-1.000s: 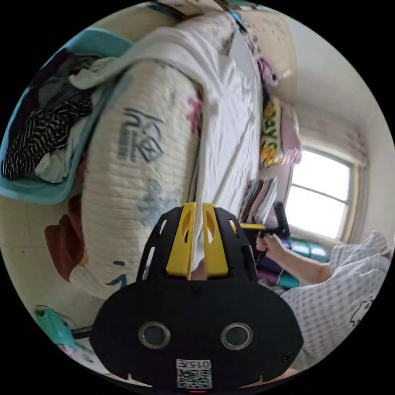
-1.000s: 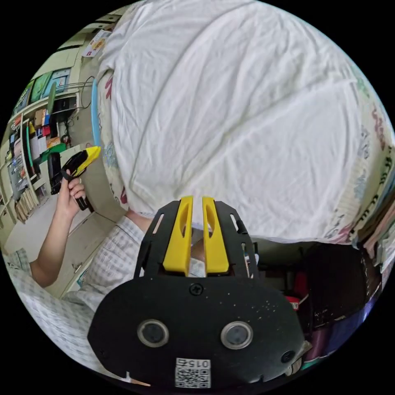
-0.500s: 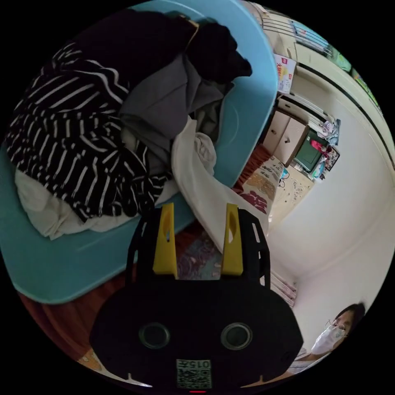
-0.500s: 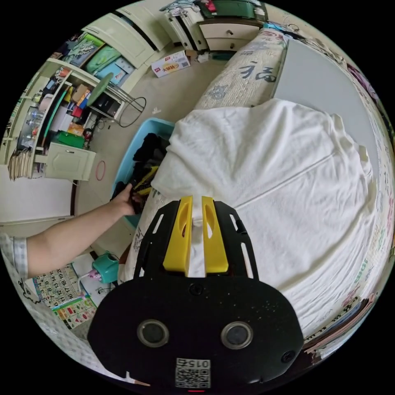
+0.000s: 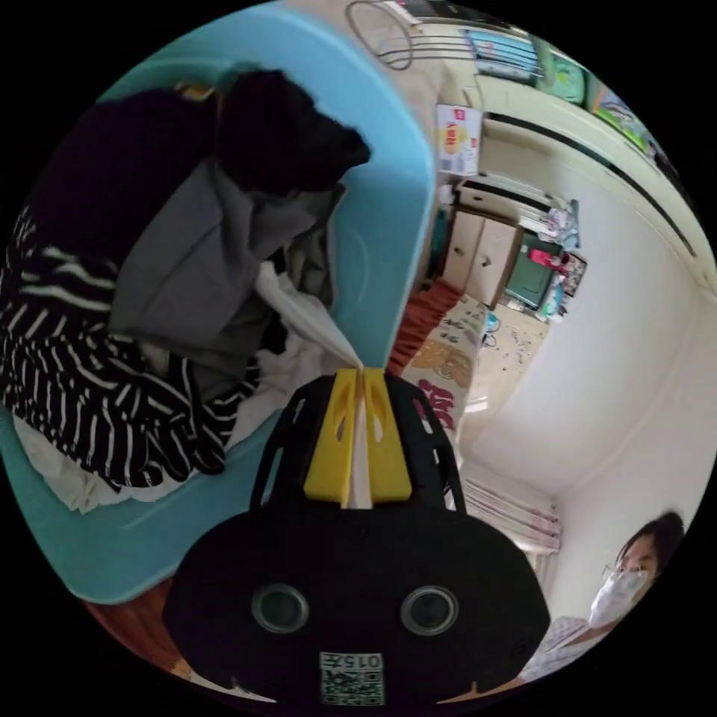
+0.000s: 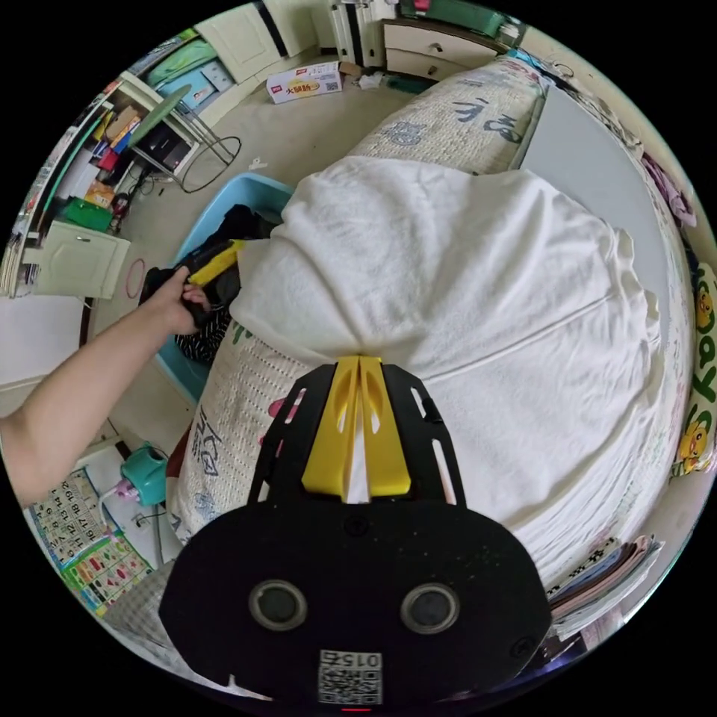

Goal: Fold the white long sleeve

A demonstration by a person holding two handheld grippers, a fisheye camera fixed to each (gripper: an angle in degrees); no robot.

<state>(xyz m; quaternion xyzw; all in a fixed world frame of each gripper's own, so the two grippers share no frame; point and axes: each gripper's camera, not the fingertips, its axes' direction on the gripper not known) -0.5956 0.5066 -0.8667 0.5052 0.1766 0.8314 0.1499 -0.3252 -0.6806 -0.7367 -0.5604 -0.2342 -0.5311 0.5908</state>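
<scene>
Closest to me, my right gripper (image 6: 358,418) was pinched tight on an edge of the white long sleeve (image 6: 463,299), most of which lay spread over the bed (image 6: 455,127). My left gripper (image 5: 360,437) had its jaws pressed together on a strip of white cloth (image 5: 314,321) running down into the blue laundry tub (image 5: 388,202) beside the bed; I judged this was the shirt's trailing sleeve, though I could not be sure. The cloth looked light, soft and limp, so it would sag and bunch wherever I held it; a cuff, hem or shoulder seam seemed the best grip. Inside the tub, a striped garment (image 5: 112,403), grey fabric (image 5: 187,261) and something black (image 5: 284,142) overlapped, hiding where the white strip ended. Farther from the bed, cabinets (image 5: 485,246) were too small to make out.
</scene>
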